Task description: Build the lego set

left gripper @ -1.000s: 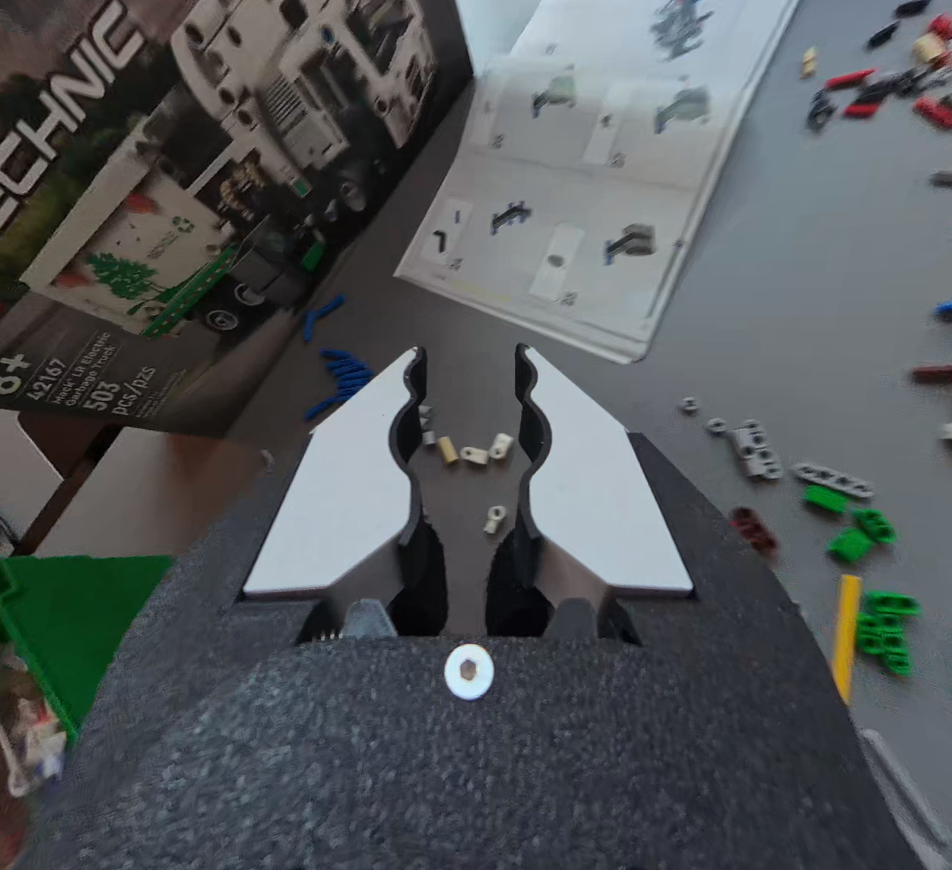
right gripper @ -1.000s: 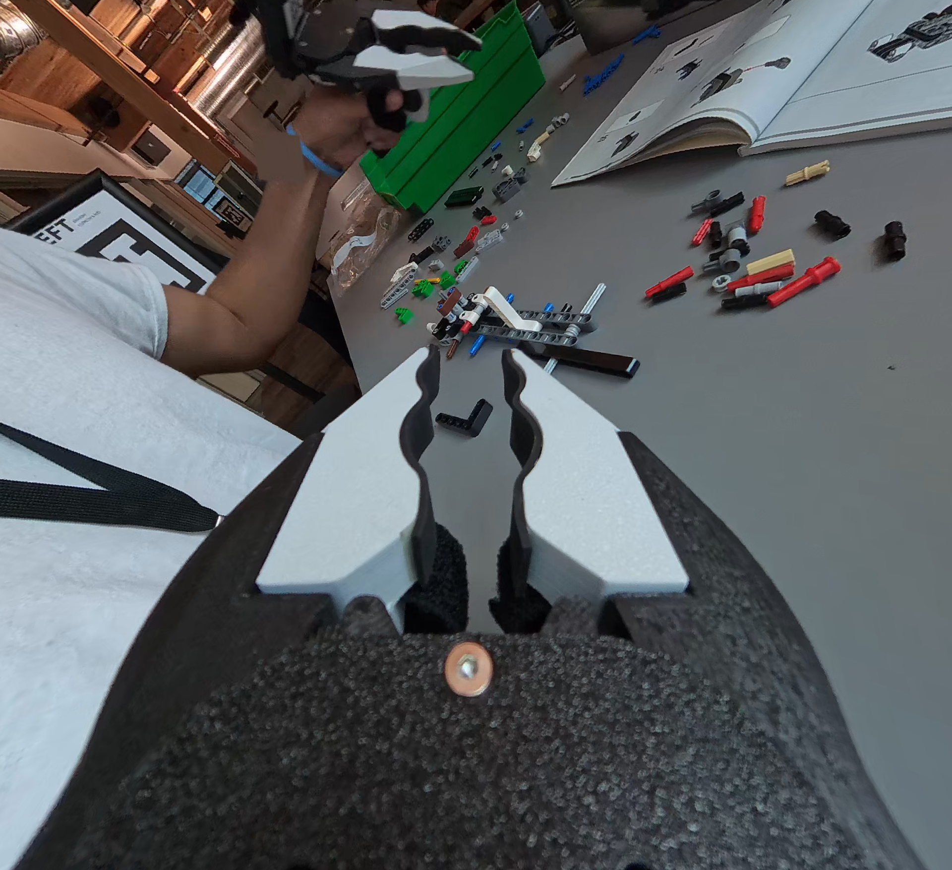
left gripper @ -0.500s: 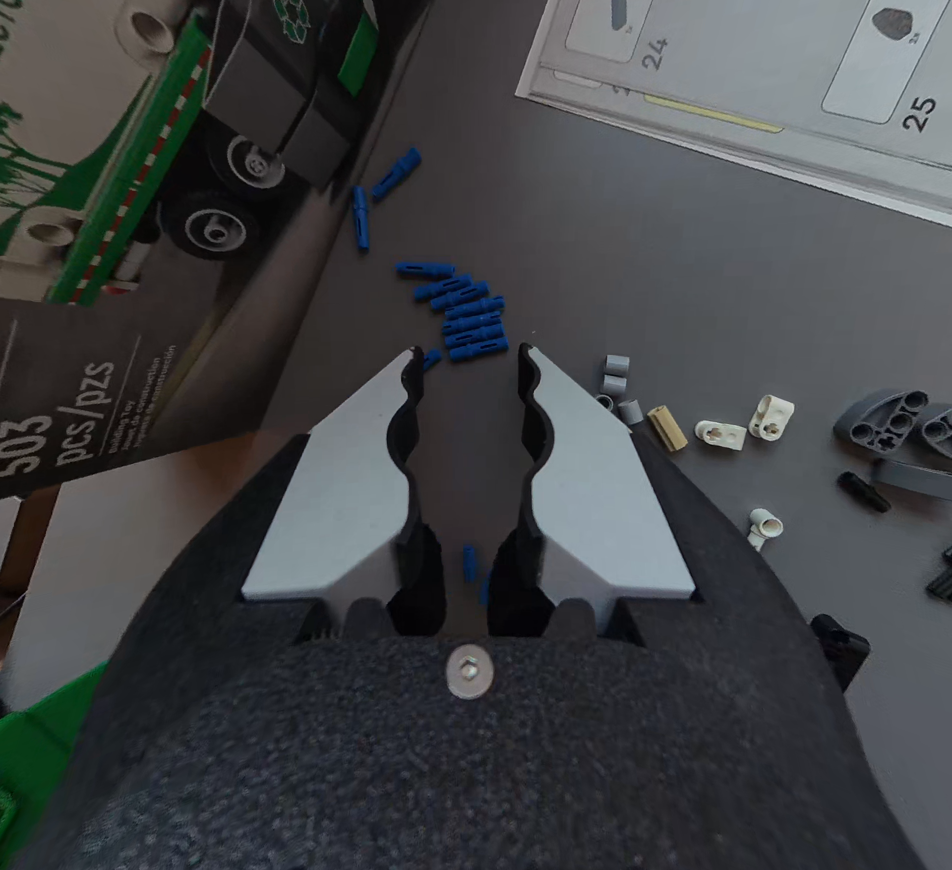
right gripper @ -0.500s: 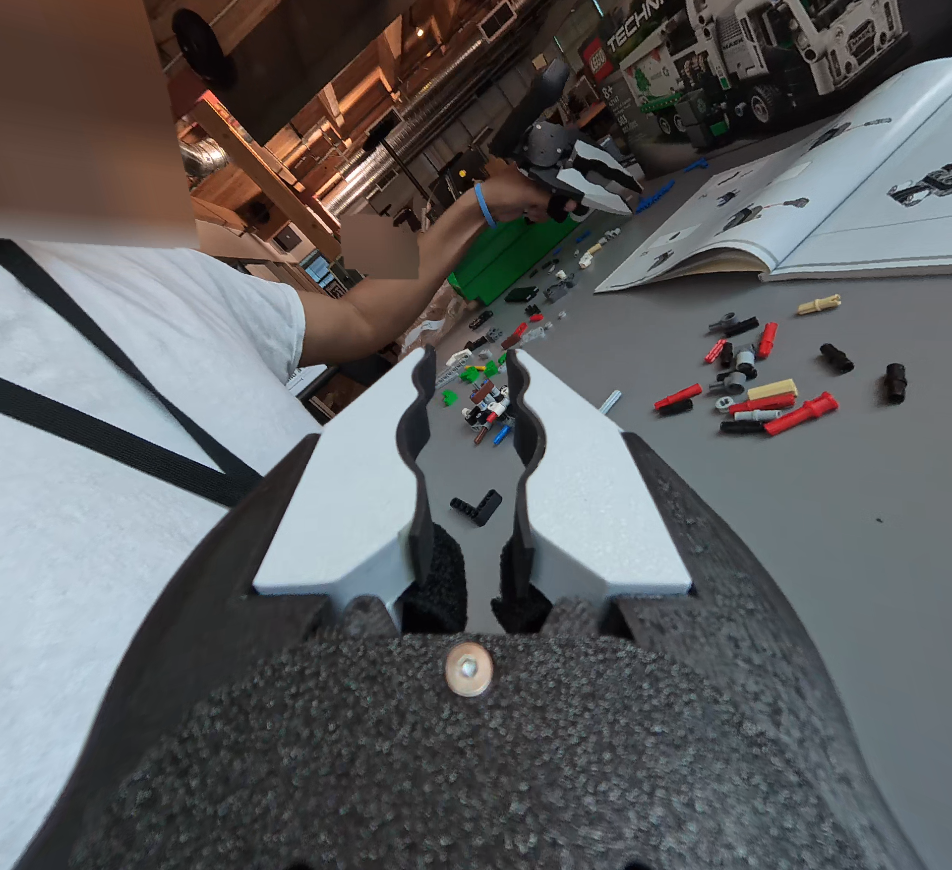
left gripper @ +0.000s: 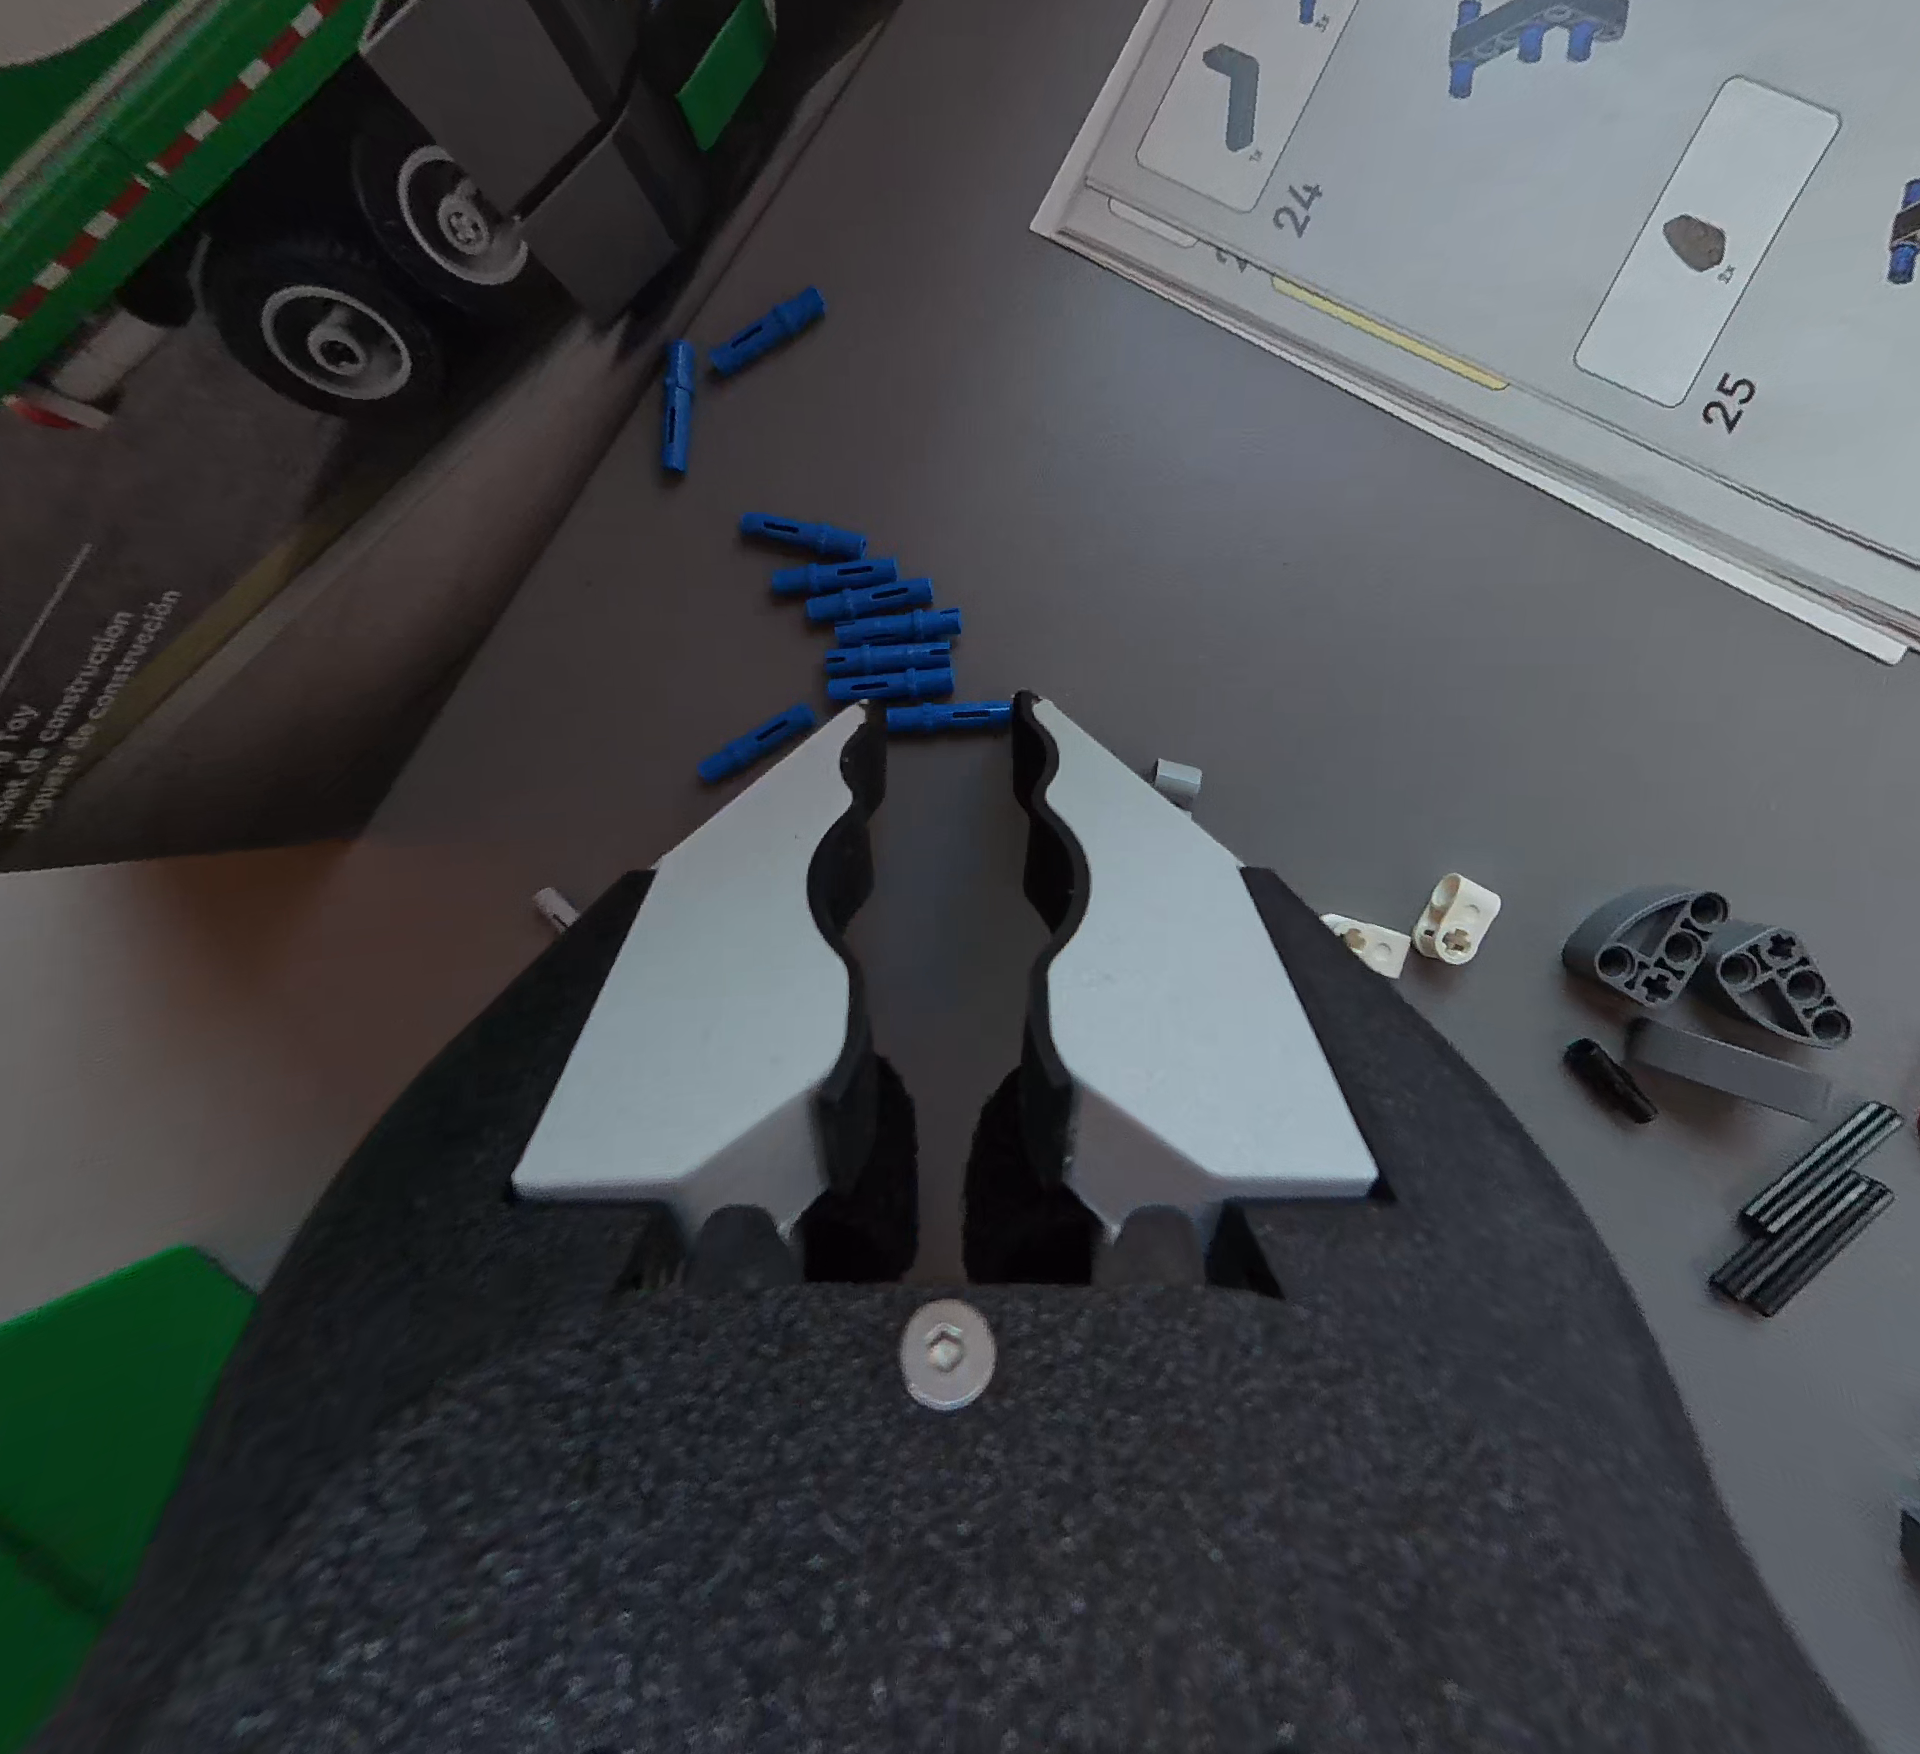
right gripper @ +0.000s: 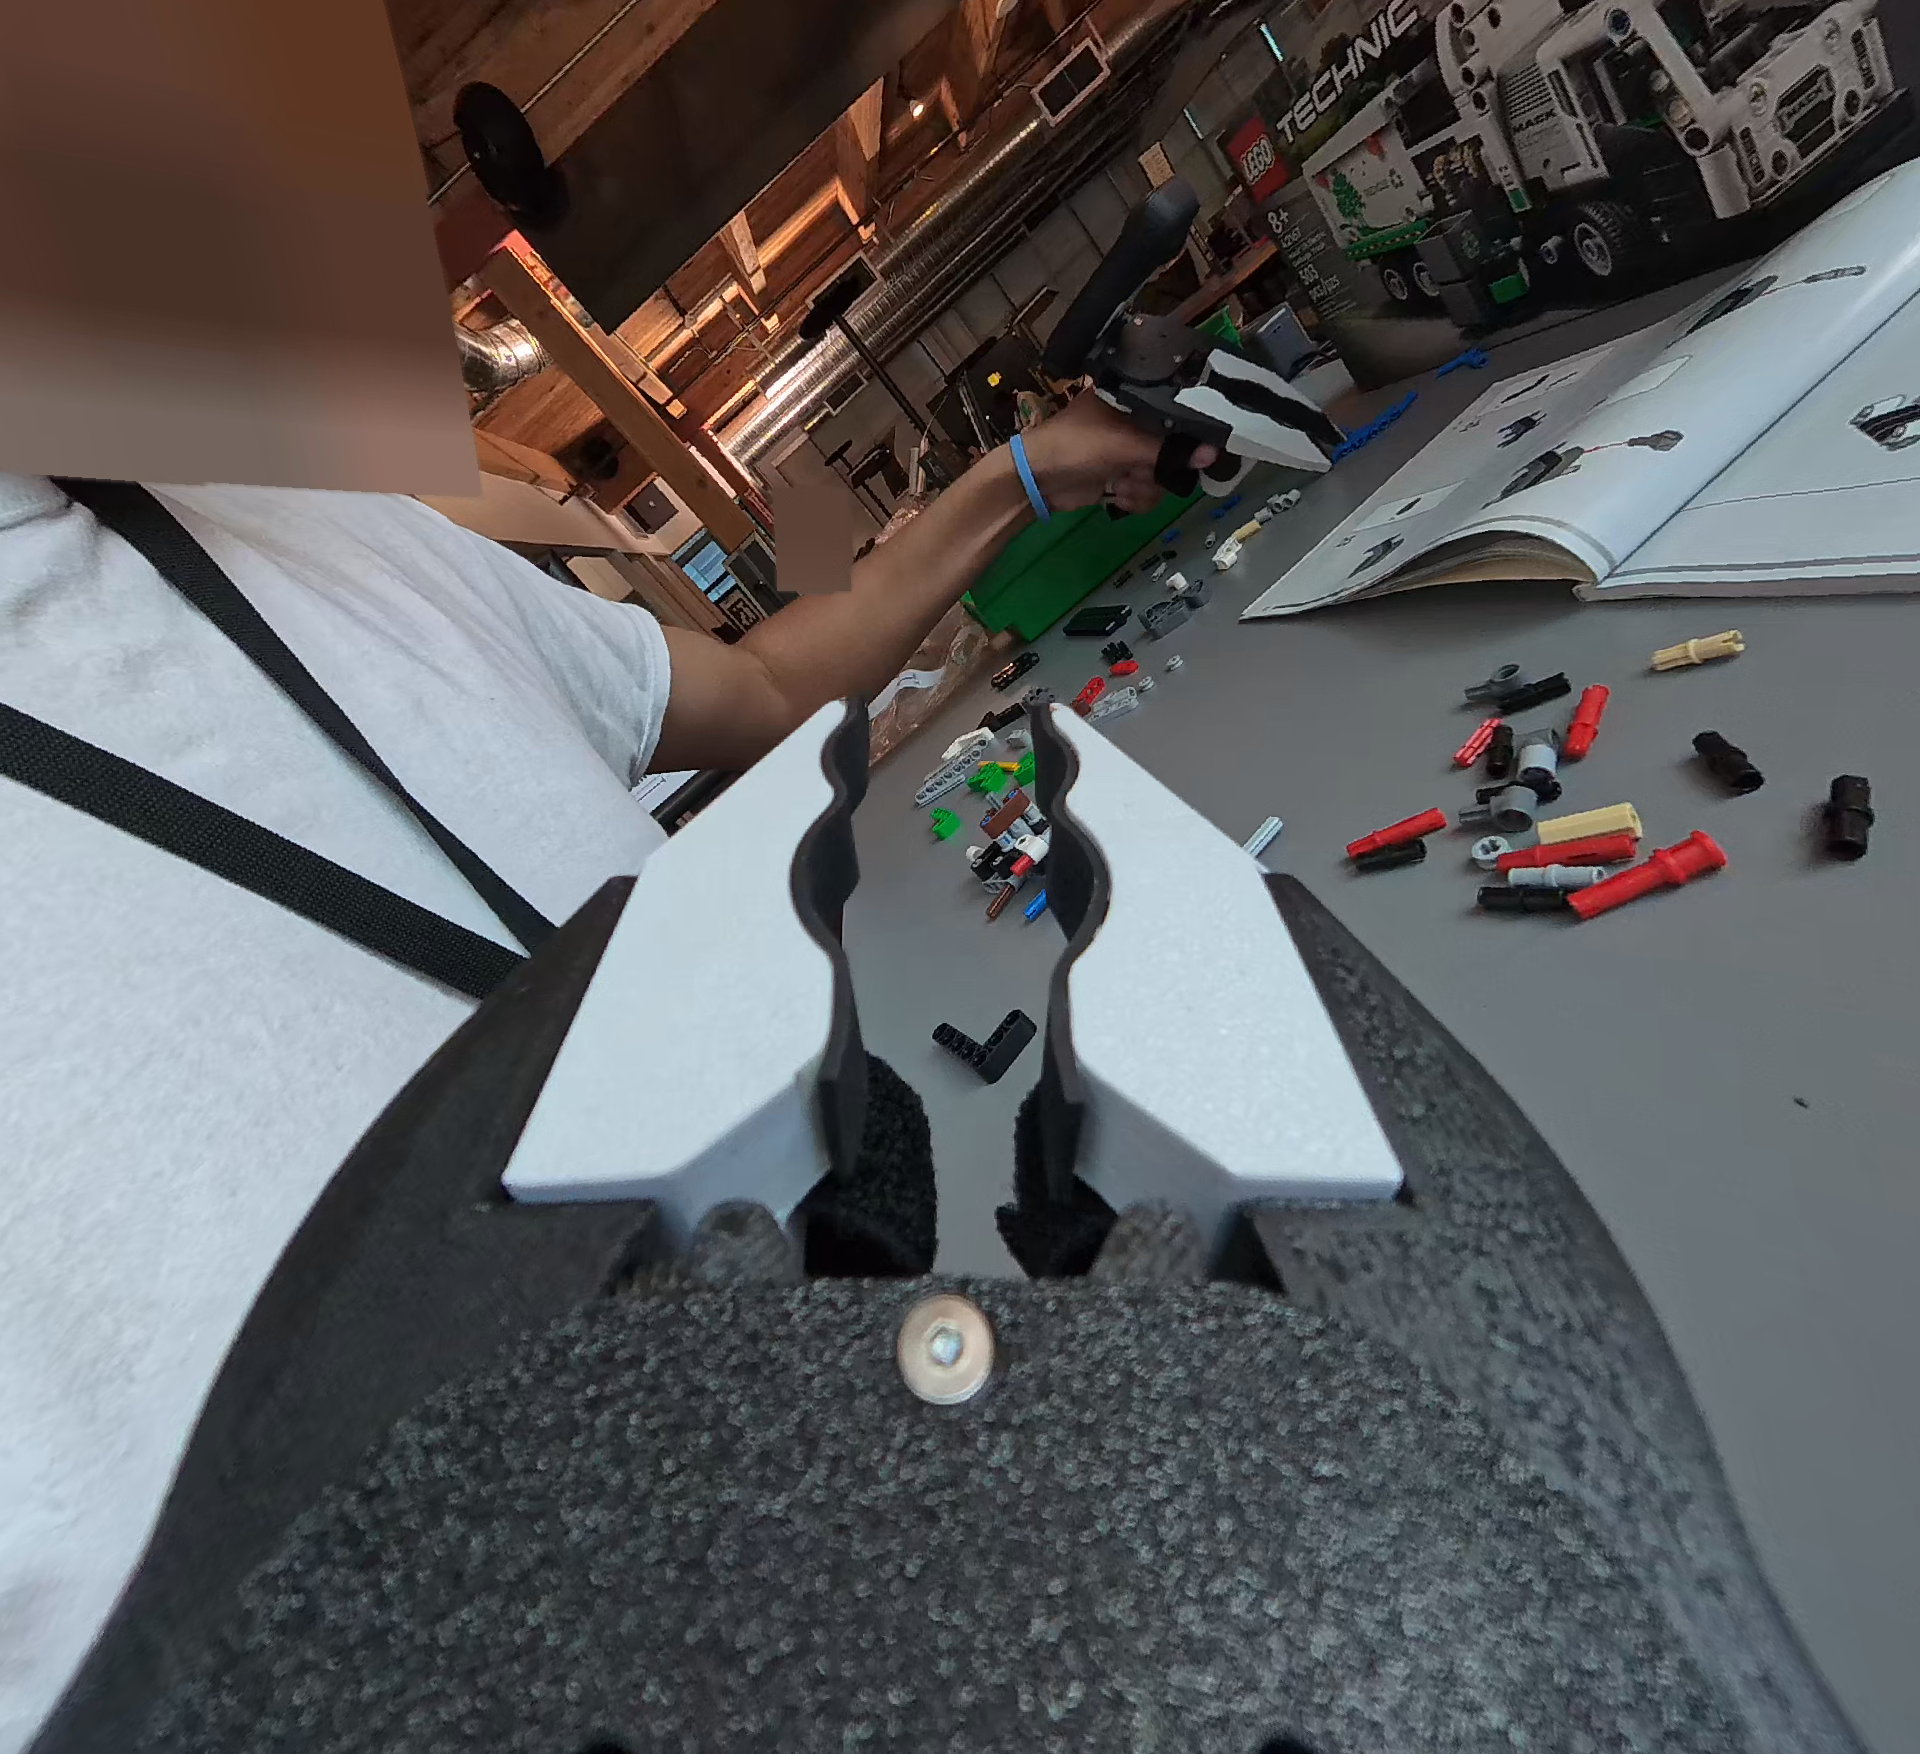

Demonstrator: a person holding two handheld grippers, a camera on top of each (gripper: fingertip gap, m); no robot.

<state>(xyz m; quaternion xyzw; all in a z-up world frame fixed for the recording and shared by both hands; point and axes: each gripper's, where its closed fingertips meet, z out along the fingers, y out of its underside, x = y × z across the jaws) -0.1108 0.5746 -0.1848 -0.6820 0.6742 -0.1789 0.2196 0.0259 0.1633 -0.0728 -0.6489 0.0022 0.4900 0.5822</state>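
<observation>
Two grippers over a desk of loose building parts

Left gripper (left gripper: 948, 712) points down at the desk (left gripper: 1195, 561), near the corner where the box (left gripper: 260, 250) stands. One blue pin (left gripper: 948, 716) lies crosswise between its fingertips. The right pad looks to touch the pin's end; a sliver of gap shows at the left pad, so the jaws are parted, not clenched on it. A row of blue pins (left gripper: 883, 624) lies just beyond the tips, one more pin (left gripper: 756, 742) just left of the left finger, and two pins (left gripper: 717, 374) nearer the box. A booklet (left gripper: 1558, 198) lies open toward the far right. White connectors (left gripper: 1455, 915), grey curved beams (left gripper: 1704, 961) and black axles (left gripper: 1808, 1216) lie to the right. A green bin (left gripper: 94, 1392) shows at the near left edge.

Right gripper (right gripper: 940, 717) is held above the desk near the person's white shirt (right gripper: 260, 769), jaws parted with nothing in them. A black L-beam (right gripper: 987, 1044) lies on the desk below the gap, apart from the pads. A mixed pile (right gripper: 997, 821) sits beyond the tips; red and black pins (right gripper: 1558, 831) lie to the right.
</observation>
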